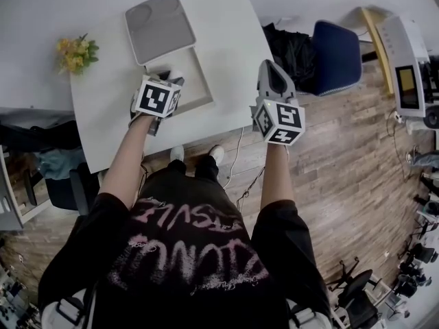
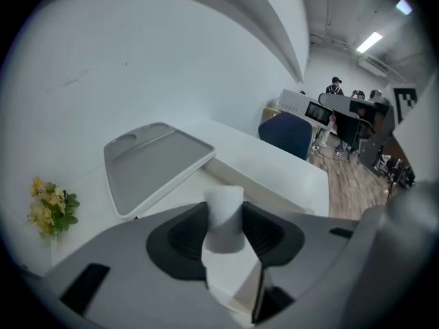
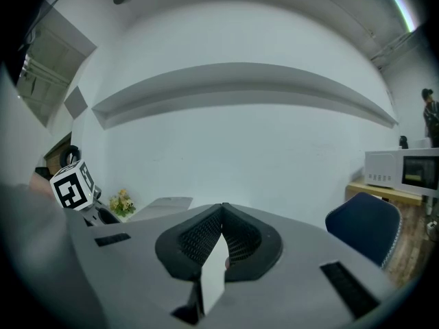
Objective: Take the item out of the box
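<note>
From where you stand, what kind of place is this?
Probably an office or lab workroom: a white table, a blue office chair beside it, and a microwave on a side counter.

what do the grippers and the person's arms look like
The left gripper and right gripper are light grey tapered shells with black ribbed pads, each carrying a white cube with black square markers. The person wears a black short-sleeved t-shirt with pale lettering.
</note>
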`<state>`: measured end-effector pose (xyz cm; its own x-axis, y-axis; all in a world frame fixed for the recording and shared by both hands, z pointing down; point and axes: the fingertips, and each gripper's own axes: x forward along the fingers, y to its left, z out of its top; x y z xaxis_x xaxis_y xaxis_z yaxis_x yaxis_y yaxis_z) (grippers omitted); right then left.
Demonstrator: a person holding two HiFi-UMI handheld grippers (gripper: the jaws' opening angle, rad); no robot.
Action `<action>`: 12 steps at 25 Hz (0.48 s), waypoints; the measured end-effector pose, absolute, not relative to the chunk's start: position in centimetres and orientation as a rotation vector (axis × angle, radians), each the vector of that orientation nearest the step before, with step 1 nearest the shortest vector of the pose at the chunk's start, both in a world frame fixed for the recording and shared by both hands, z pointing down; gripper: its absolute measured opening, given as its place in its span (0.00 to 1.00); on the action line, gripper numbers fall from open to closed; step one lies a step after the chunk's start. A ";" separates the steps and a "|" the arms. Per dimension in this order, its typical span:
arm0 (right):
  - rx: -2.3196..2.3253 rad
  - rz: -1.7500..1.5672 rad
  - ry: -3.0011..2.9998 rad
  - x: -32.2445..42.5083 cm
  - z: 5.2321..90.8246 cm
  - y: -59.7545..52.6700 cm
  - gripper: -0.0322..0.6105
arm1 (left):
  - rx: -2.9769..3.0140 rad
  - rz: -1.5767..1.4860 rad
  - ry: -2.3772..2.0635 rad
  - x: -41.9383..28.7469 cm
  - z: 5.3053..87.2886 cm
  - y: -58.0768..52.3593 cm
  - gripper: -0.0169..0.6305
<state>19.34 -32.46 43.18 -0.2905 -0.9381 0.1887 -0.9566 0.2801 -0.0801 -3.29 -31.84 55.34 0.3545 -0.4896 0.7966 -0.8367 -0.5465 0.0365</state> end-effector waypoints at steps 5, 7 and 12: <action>1.804 0.256 -2.421 19.5 42.6 -31.6 0.05 | 2.245 0.943 -1.218 -3.6 52.2 -32.0 0.28; 1.803 0.249 -2.423 19.4 42.3 -31.3 0.05 | 2.278 0.908 -1.244 -3.8 51.1 -32.0 0.28; 1.796 0.220 -2.438 18.9 41.0 -31.2 0.05 | 2.357 0.802 -1.318 -4.2 47.7 -32.2 0.28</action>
